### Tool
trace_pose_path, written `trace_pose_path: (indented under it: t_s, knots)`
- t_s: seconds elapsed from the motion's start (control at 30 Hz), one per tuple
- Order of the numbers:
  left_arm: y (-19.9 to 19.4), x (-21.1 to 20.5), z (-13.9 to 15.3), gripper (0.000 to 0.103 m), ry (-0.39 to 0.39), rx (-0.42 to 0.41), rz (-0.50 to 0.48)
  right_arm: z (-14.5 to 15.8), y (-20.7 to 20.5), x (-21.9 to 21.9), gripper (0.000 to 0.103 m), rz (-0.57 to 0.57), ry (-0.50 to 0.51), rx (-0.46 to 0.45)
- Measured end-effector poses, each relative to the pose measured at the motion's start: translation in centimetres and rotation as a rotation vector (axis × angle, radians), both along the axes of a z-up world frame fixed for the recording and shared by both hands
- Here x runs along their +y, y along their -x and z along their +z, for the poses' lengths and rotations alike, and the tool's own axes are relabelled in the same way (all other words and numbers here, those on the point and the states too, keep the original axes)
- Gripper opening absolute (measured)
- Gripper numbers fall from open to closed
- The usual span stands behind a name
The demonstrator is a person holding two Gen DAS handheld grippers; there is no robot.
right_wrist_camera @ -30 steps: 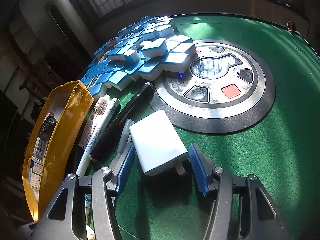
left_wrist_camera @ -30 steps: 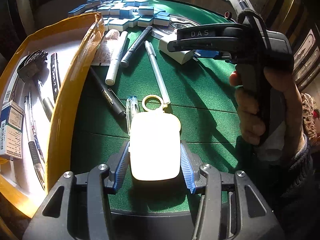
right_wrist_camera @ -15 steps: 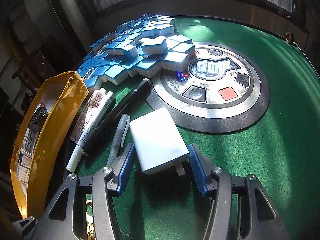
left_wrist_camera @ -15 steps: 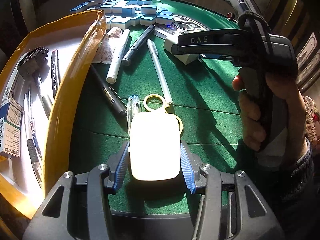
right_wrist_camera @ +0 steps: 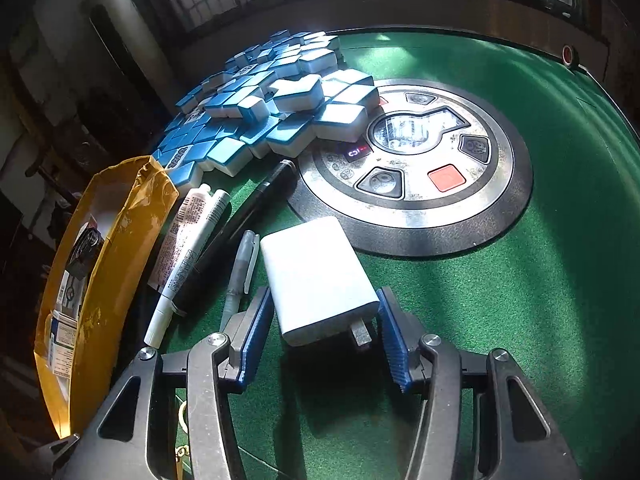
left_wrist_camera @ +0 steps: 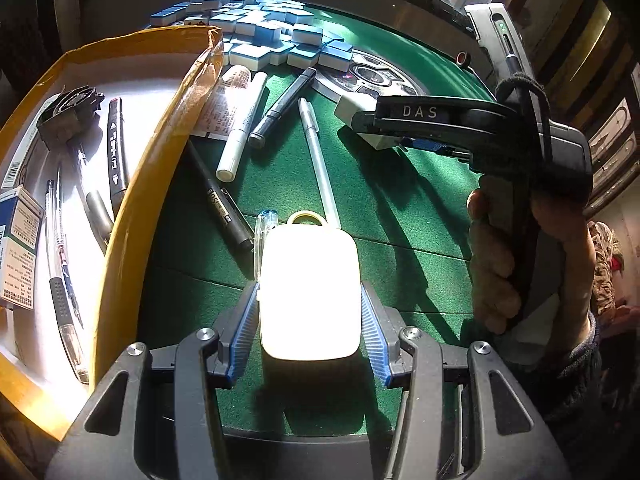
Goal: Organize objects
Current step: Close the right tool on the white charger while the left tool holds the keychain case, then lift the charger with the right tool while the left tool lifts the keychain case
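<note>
Narrowed slightly around white charger, right gripper: not yet clamped, low centre. Left gripper clamped on glowing white case, bottom centre; boxing next.

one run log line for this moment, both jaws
left gripper: shut on white rounded case | right gripper: jaws around white plug adapter, not gripping
</note>
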State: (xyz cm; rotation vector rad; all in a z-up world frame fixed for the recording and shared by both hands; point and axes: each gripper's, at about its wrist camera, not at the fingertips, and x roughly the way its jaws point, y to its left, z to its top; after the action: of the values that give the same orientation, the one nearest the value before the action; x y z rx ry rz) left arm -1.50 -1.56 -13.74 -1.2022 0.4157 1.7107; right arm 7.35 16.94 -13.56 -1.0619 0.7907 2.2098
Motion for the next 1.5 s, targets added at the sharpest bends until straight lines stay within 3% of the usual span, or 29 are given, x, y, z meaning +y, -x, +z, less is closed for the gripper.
trace_pose_path:
  t_s: [0.47,0.77,0.97,1.3,1.37,1.5]
  knots:
    - [-0.2,-0.2,0.2,0.047,-0.016,-0.033,-0.005,1.0,-0.8,0.3,0.046,-0.015,0.050,0.115]
    - [-0.3,-0.4,0.1,0.047,-0.010,-0.031,-0.009,1.0,0.4,-1.4,0.046,0.027,-0.080,0.005]
    - [-0.2,-0.4,0.1,0.047,-0.007,-0.033,-0.006,-0.3,1.0,-1.6,0.045,0.059,-0.055,-0.043]
    - [-0.1,-0.3,-0.2,0.047,-0.004,-0.040,-0.004,-0.6,2.1,-2.1,0.050,0.077,-0.130,-0.066]
    - [-0.2,-0.3,-0.2,0.047,-0.006,-0.039,-0.002,-0.6,2.3,-2.3,0.044,0.077,-0.149,-0.090]
    - [-0.1,-0.6,0.2,0.047,-0.020,-0.036,0.010,-0.4,1.6,-2.0,0.044,0.054,-0.101,-0.062]
